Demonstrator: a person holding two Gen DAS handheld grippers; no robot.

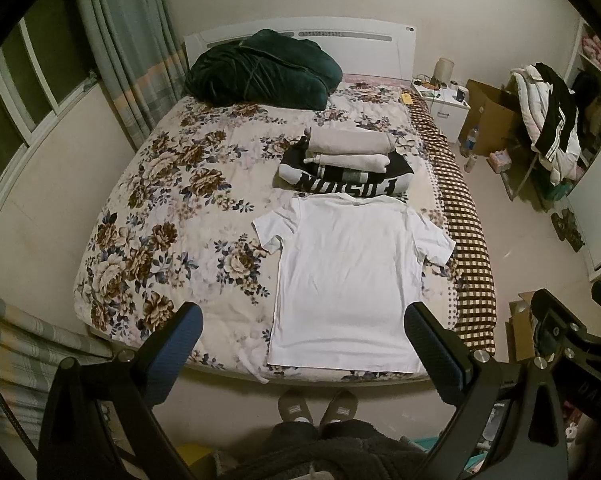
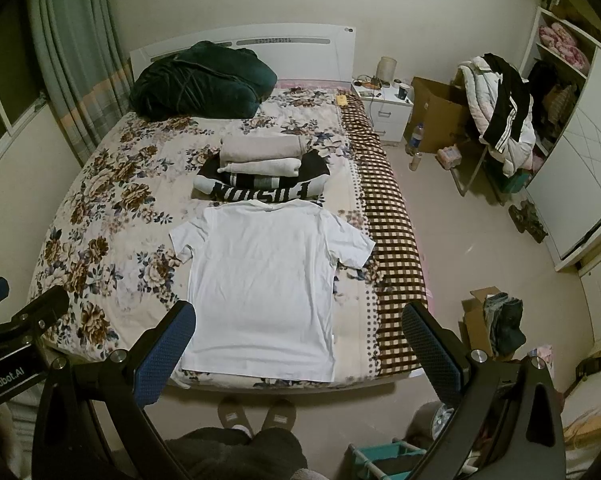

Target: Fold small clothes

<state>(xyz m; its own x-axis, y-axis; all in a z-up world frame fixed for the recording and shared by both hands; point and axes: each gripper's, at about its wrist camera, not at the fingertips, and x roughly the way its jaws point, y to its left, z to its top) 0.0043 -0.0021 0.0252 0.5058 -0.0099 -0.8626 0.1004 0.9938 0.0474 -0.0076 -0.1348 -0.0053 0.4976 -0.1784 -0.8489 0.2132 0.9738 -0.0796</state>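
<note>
On the bed (image 1: 148, 208), the white T-shirt (image 1: 344, 280) lies flat at the foot edge, just before the stack of folded clothes (image 1: 346, 160). My left gripper (image 1: 302, 344) and right gripper (image 2: 298, 344) hang above it, both with fingers wide apart, holding nothing. I fear a pinch may also catch the floral bedcover (image 1: 172, 184). The cardboard box (image 2: 496, 324) beside the bed holds dark clothes.

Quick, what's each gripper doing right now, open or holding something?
Left gripper: open, holding nothing, above the white T-shirt.
Right gripper: open, holding nothing.
</note>
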